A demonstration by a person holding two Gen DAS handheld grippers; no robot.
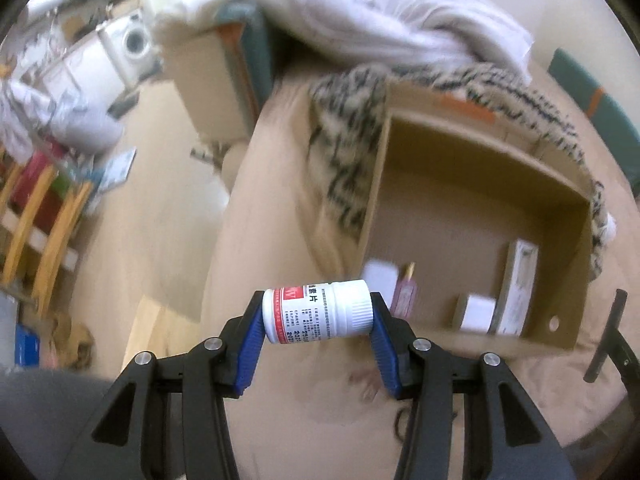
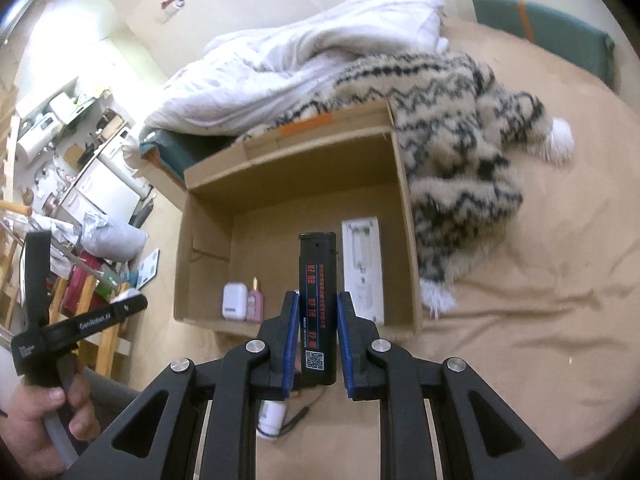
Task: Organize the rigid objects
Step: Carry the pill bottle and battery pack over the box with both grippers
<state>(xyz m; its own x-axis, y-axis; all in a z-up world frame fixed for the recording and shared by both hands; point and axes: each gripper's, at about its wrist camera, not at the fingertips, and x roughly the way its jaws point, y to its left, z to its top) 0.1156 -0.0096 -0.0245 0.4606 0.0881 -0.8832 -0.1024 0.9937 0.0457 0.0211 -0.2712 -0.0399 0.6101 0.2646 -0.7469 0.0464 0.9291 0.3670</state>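
Note:
My left gripper (image 1: 318, 312) is shut on a white pill bottle (image 1: 320, 312) with a red-and-white label, held sideways above the beige bed, near the front left corner of the cardboard box (image 1: 560, 184). My right gripper (image 2: 318, 312) is shut on a black lighter (image 2: 317, 300) that stands upright between the blue pads, in front of the same cardboard box (image 2: 208, 216). Inside the box lie a white earbud case (image 2: 234, 300), a small pink bottle (image 2: 255, 302) and a flat white box (image 2: 362, 268).
A patterned fluffy blanket (image 2: 460, 160) drapes over the box's far side, with a white duvet (image 2: 304, 64) behind it. A small white item with a cord (image 2: 274, 420) lies on the bed below my right gripper. A hand (image 2: 36, 428) holds the left gripper's handle. The floor lies left of the bed.

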